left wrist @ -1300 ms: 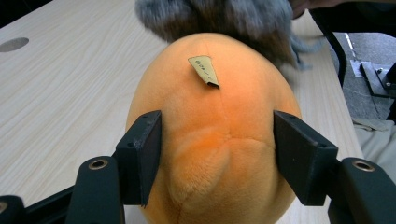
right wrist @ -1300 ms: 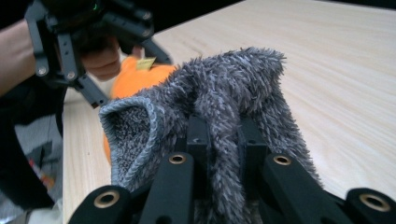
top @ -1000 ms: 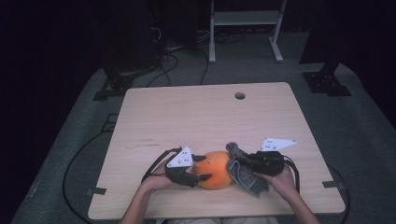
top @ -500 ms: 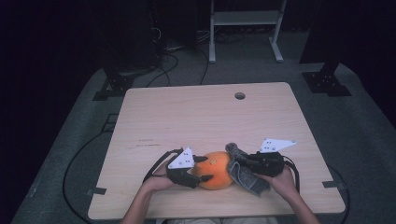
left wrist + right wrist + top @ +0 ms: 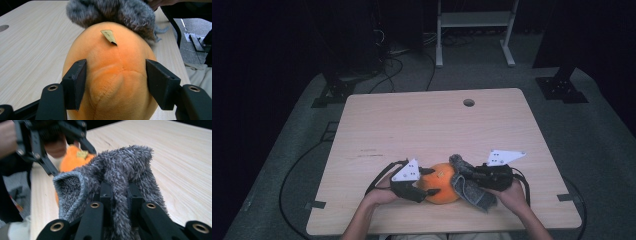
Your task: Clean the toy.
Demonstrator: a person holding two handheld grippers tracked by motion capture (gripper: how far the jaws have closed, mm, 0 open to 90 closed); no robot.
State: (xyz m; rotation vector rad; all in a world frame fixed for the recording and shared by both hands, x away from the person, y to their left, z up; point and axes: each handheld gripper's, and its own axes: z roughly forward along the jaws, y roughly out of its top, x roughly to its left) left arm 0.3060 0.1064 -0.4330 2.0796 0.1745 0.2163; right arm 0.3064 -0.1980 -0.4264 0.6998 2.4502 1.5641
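An orange plush ball lies near the front edge of the wooden table. My left gripper is shut on it from the left; in the left gripper view both pads press into the orange plush ball, which carries a small tan tag. My right gripper is shut on a fuzzy grey cloth cover that rests against the ball's right side. In the right gripper view the jaws pinch a fold of the grey cover, whose open mouth faces the orange ball.
A round cable hole sits near the table's far edge. Beyond the table stand a white rack and black stand feet on a grey carpet. Cables trail off the table's left side.
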